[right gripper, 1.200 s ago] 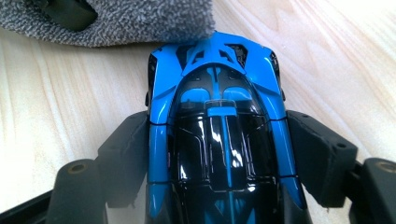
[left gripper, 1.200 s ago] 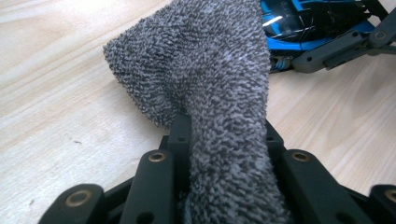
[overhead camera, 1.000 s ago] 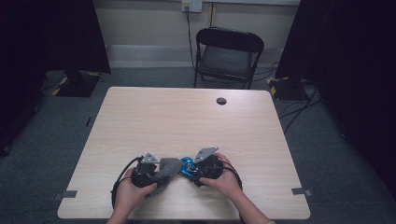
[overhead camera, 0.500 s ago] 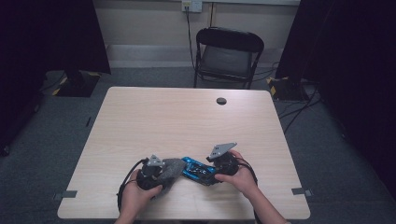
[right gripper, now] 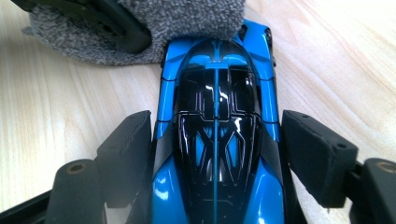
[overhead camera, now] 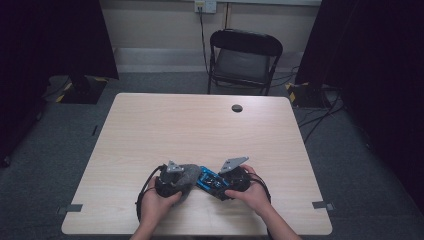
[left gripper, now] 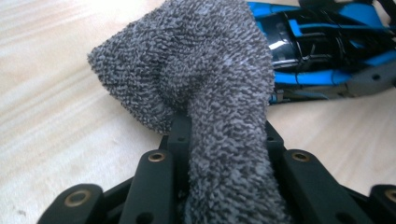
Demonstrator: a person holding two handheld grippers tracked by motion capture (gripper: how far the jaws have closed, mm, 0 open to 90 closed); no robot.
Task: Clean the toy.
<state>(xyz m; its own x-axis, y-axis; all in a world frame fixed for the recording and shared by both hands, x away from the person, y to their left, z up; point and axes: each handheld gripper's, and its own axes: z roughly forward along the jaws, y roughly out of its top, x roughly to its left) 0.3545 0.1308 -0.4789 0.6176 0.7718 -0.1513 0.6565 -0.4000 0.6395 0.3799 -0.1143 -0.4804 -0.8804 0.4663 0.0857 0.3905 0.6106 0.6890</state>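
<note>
Lying lengthwise between right gripper [right gripper: 215, 154] jaws, glossy blue-black toy car [right gripper: 217, 140] noses toward grey cloth [left gripper: 205, 79], gripped; left gripper [left gripper: 219, 135] clamps cloth.

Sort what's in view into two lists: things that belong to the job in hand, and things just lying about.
In the job:
- grey cloth, clamped in the left gripper
- blue toy car, between the jaws of the right gripper
- table, where the work happens

Lying about:
- small black disc near the table's far edge
- folding chair behind the table
</note>
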